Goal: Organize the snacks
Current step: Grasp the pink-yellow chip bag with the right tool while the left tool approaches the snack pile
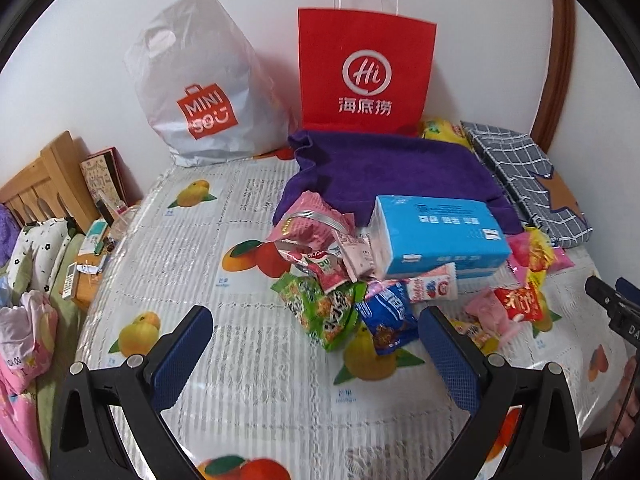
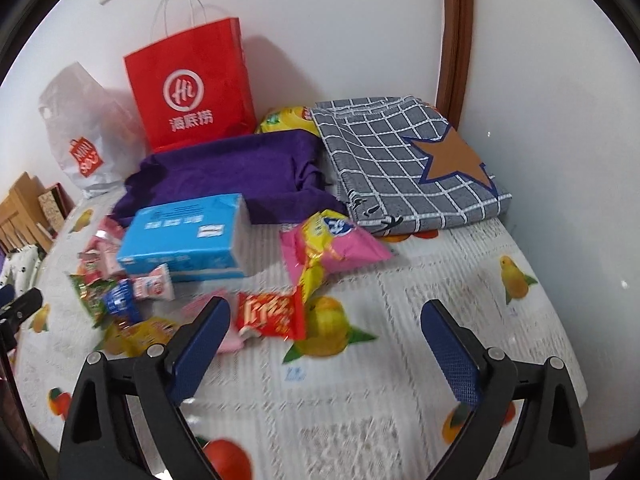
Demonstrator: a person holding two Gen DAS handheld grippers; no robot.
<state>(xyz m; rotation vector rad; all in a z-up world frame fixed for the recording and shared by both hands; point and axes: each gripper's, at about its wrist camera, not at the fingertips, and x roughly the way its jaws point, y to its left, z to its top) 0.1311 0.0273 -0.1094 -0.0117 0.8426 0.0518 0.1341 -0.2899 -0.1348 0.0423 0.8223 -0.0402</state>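
A heap of snack packets lies on a round table with a fruit-print cover (image 1: 248,392). In the left wrist view a green packet (image 1: 320,312) and a blue packet (image 1: 386,314) lie just beyond my left gripper (image 1: 316,320), which is open with nothing between its blue pads. A light blue tissue pack (image 1: 436,236) sits behind them, beside pink packets (image 1: 312,228). In the right wrist view my right gripper (image 2: 326,316) is open above the cover, empty. A red packet (image 2: 272,316) lies by its left finger (image 2: 204,340), and a pink and yellow bag (image 2: 332,244) lies further back.
A red paper bag (image 1: 366,72) and a white plastic shopping bag (image 1: 200,92) stand against the back wall. A purple towel (image 1: 384,168) and a folded grey checked cloth (image 2: 404,160) lie behind the snacks. A bed with bedding (image 1: 28,264) is left of the table.
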